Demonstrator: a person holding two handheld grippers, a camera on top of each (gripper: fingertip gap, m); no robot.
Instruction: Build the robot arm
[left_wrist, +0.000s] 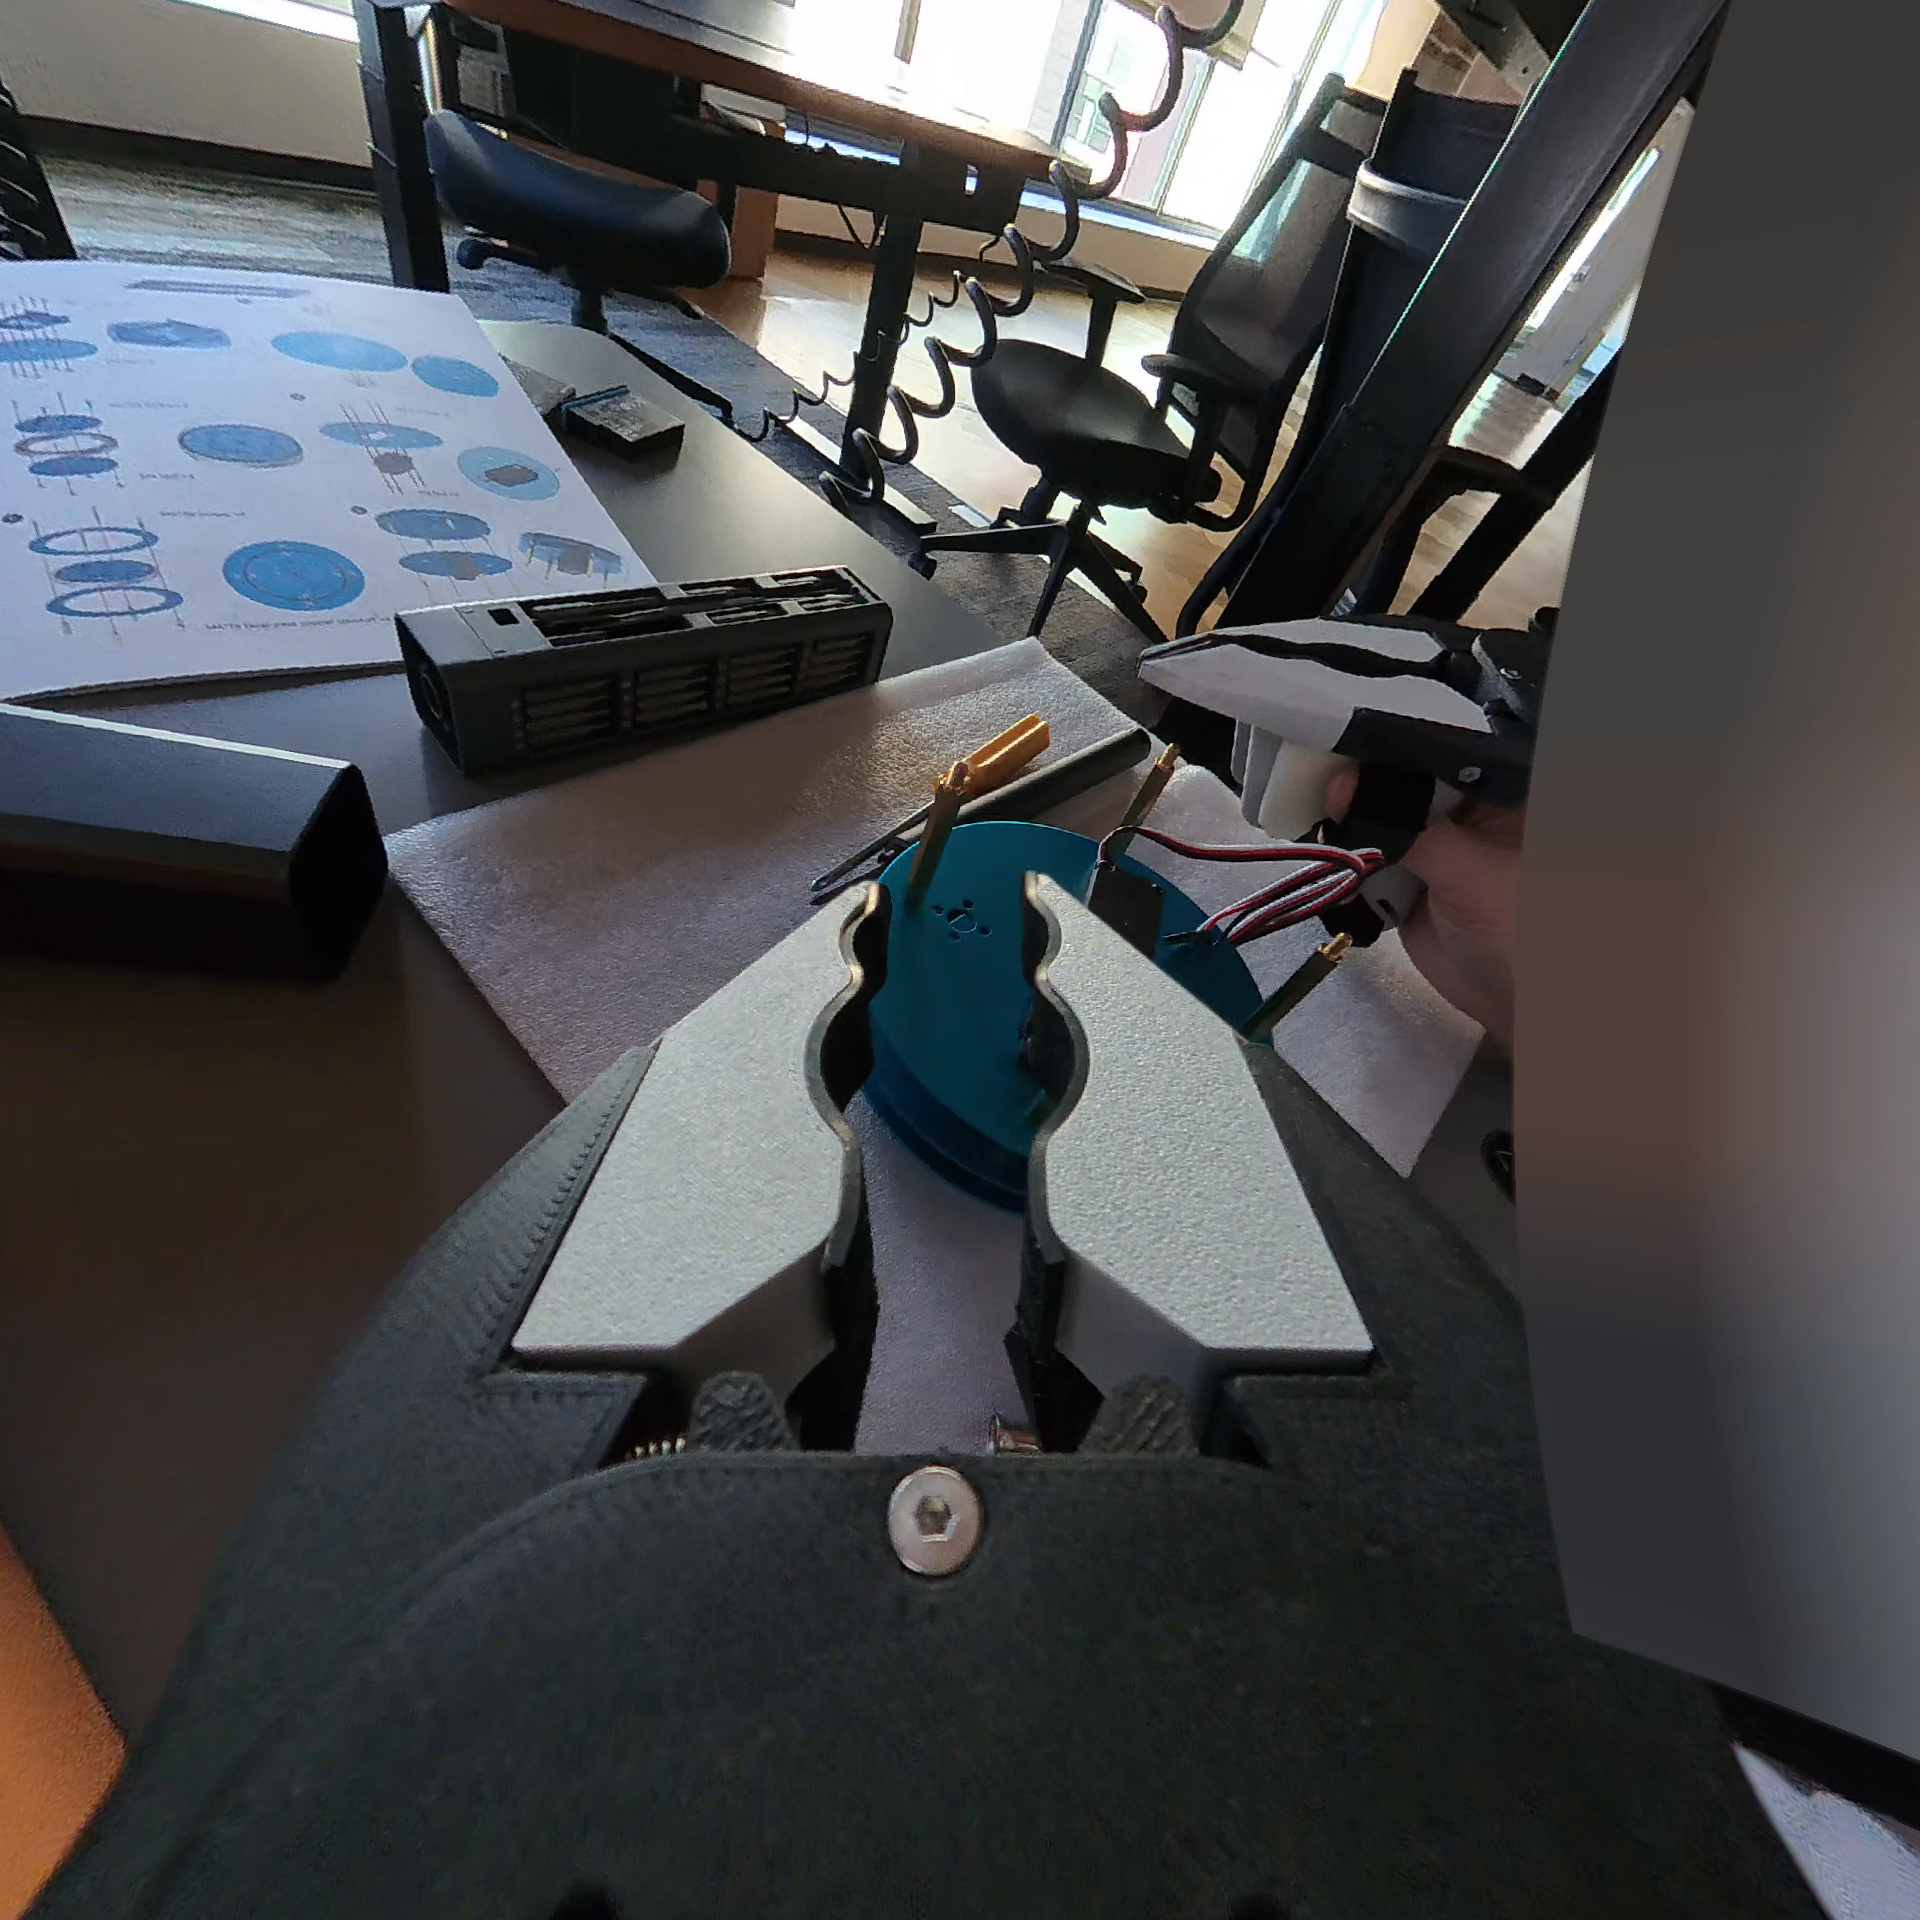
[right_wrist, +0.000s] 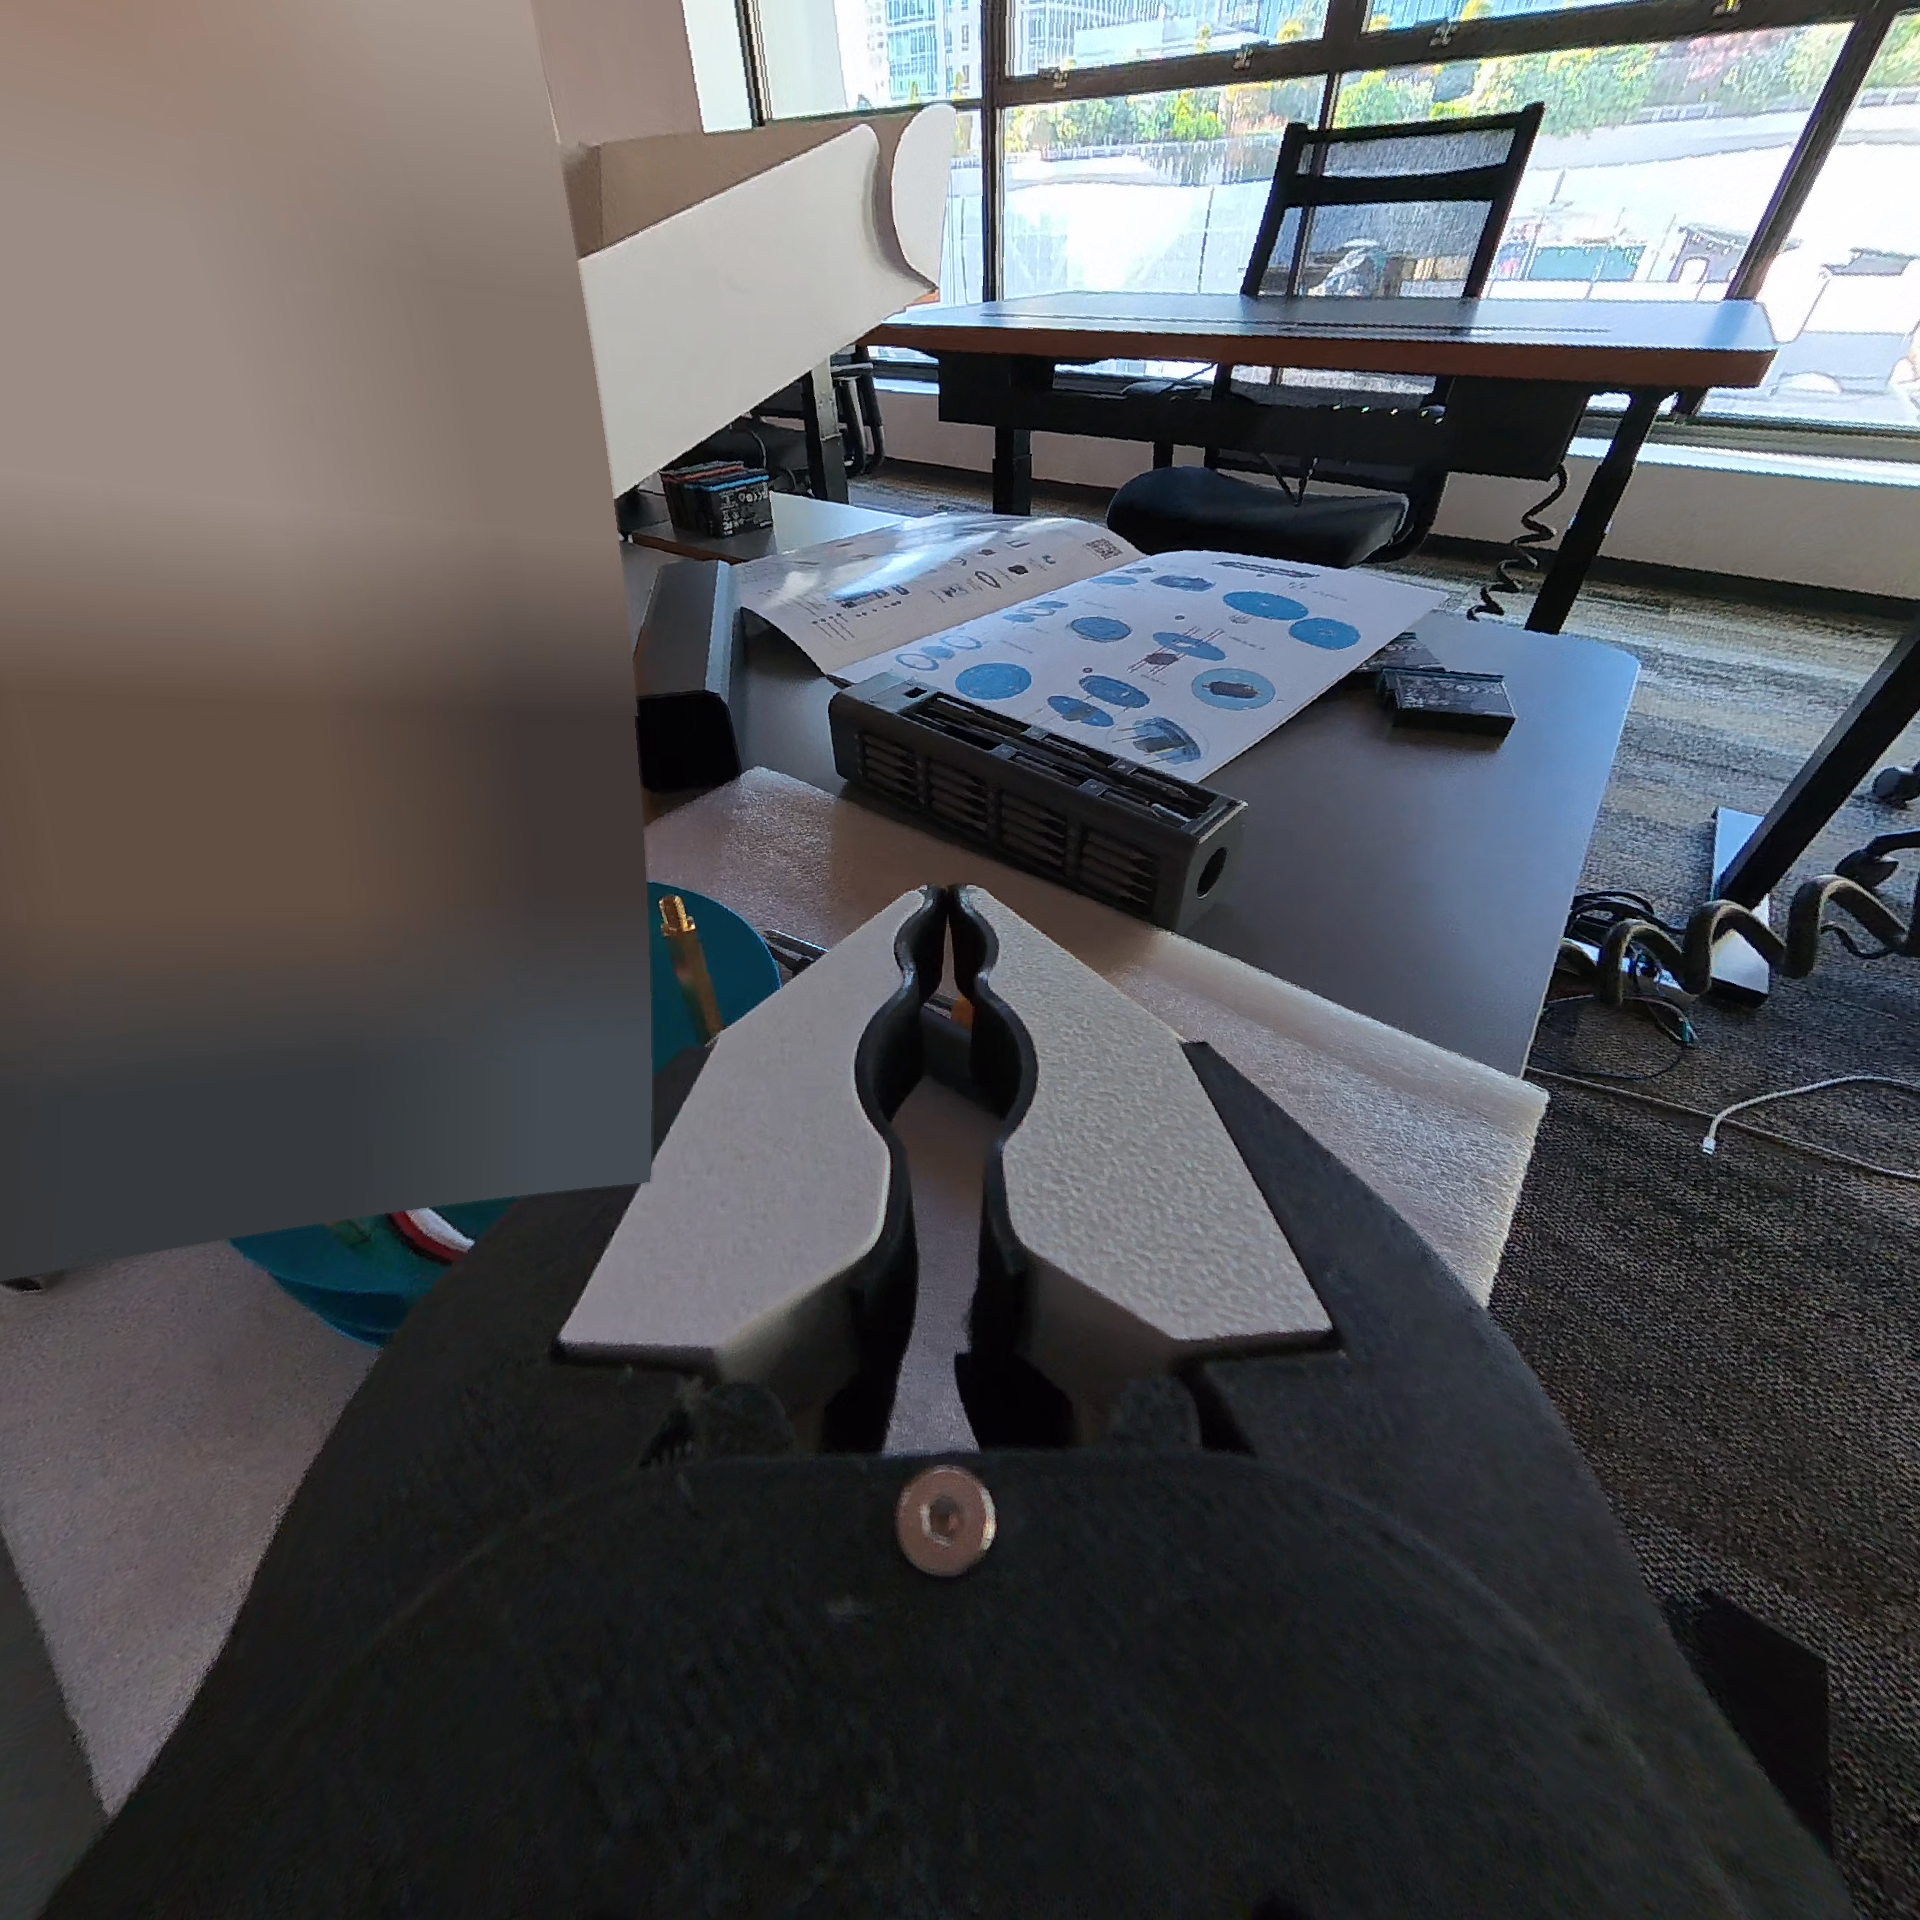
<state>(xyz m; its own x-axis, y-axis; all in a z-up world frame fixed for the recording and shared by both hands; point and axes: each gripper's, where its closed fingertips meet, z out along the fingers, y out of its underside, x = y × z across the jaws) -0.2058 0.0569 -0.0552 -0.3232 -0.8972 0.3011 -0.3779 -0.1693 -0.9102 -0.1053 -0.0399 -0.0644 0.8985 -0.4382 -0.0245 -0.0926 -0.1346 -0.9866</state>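
Strong daylight from the windows (right_wrist: 1455, 156), glare there, wide-angle bending at edges, near foreground soft.

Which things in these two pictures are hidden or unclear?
- Left wrist view: the near part of the blue disc lies behind the left gripper fingers.
- Right wrist view: most of the blue disc is behind a blurred patch.
- Right wrist view: whether the shut right gripper pinches anything cannot be seen.

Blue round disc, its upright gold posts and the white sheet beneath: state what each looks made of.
Blue round disc: matte plastic, apparently moulded or printed. Upright gold posts: shiny brass-like metal; one shows a threaded tip in the right wrist view. White sheet: soft foam, judging by its pebbled, thick-edged look.
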